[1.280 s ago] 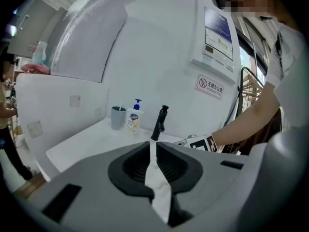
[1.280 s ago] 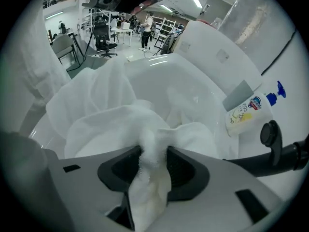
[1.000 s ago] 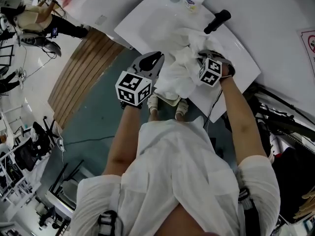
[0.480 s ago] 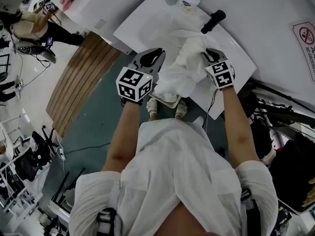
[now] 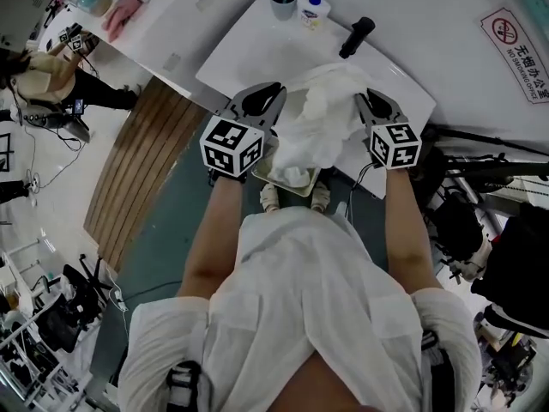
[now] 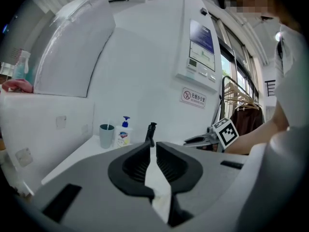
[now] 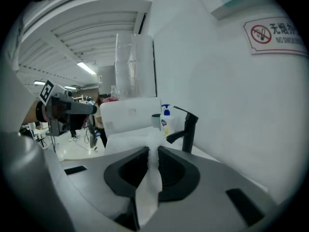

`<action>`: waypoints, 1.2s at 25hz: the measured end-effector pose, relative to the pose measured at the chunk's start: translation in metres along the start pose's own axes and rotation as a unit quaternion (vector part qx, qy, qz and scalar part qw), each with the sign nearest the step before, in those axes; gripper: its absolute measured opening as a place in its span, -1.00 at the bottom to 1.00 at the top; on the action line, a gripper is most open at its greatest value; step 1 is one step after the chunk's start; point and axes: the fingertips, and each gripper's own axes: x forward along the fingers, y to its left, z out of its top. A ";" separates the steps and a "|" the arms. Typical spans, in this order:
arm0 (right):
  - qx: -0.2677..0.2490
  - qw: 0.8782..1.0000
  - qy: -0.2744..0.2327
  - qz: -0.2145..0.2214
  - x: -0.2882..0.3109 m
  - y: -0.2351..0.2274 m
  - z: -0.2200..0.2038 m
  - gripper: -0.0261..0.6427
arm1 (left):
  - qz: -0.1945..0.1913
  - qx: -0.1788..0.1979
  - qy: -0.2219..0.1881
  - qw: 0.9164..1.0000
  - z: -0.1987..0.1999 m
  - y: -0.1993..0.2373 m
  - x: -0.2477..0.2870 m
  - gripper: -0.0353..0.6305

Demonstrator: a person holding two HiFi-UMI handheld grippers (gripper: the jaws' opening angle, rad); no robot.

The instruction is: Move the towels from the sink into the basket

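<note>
A white towel hangs in folds between my two grippers, above the front edge of the white sink. My left gripper is shut on the towel's left side; a strip of white cloth shows between its jaws. At the right side my right gripper is shut on the towel, and the cloth runs out between its jaws. Below the towel's lower end shows the rim of a pale basket, by the person's shoes.
A black faucet stands at the back of the sink, with a dark cup and a soap bottle beside it. A wooden slatted panel lies to the left. A no-smoking sign hangs on the wall at right.
Both grippers have risen and drawn apart with the towel, which is now lifted out of the sink and hangs between them. The right gripper has rolled so its marker cube faces up.
</note>
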 end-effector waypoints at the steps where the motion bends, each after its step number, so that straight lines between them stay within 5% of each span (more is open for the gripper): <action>1: 0.002 1.000 -0.010 -0.006 -0.008 0.002 0.005 -0.71 | -0.006 0.003 -0.002 1.000 0.003 -0.001 -0.002 -0.79; 11: 0.012 0.991 -0.107 -0.074 -0.078 0.024 0.055 -0.72 | -0.065 0.023 -0.017 0.997 0.019 -0.023 -0.015 -0.79; 18: 0.068 0.972 -0.197 -0.111 -0.135 0.032 0.075 -0.72 | -0.109 0.036 -0.020 0.993 0.021 -0.055 -0.016 -0.79; 30: 0.040 0.960 -0.249 -0.125 -0.228 0.060 0.077 -0.72 | -0.112 0.065 -0.033 0.991 0.028 -0.126 -0.048 -0.79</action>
